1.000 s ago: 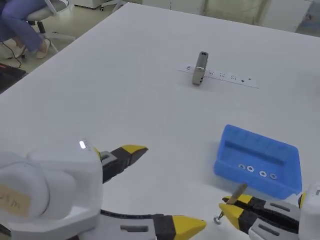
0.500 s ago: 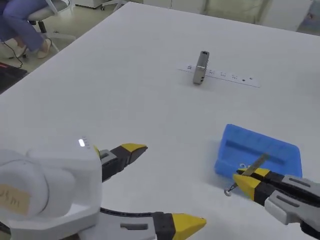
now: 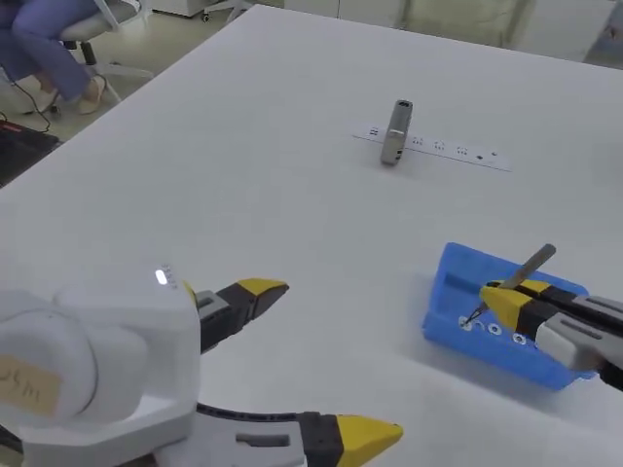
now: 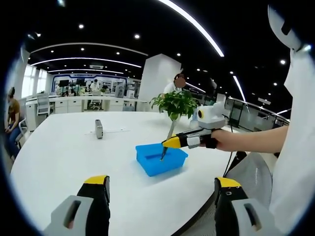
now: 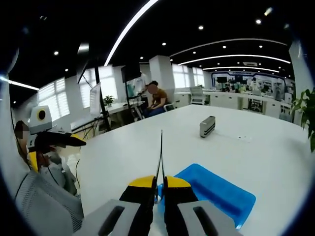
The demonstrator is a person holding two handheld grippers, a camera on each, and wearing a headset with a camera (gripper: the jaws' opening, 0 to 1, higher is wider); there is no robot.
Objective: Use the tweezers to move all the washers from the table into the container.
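Brightness: the head view is bright and even; the white table [image 3: 243, 165] looks pale.
Light: long strip lights [image 4: 194, 27] and small round lamps on a dark ceiling.
Shadows: soft and faint, with a thin one under the blue container [image 3: 506, 358].
Glare: the strip lights glow pure white.
Edges: both gripper views bend straight lines near their sides.
Focus: the far-off desks look fuzzy.

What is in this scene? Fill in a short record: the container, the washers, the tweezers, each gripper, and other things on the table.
Container: blue tray on the white table
Washers: at least three, on the container floor
Tweezers: tilted, tip down inside the container
Right gripper: shut on the tweezers, over the container
Left gripper: open, holding nothing
Other: grey block on a marked strip, farther back
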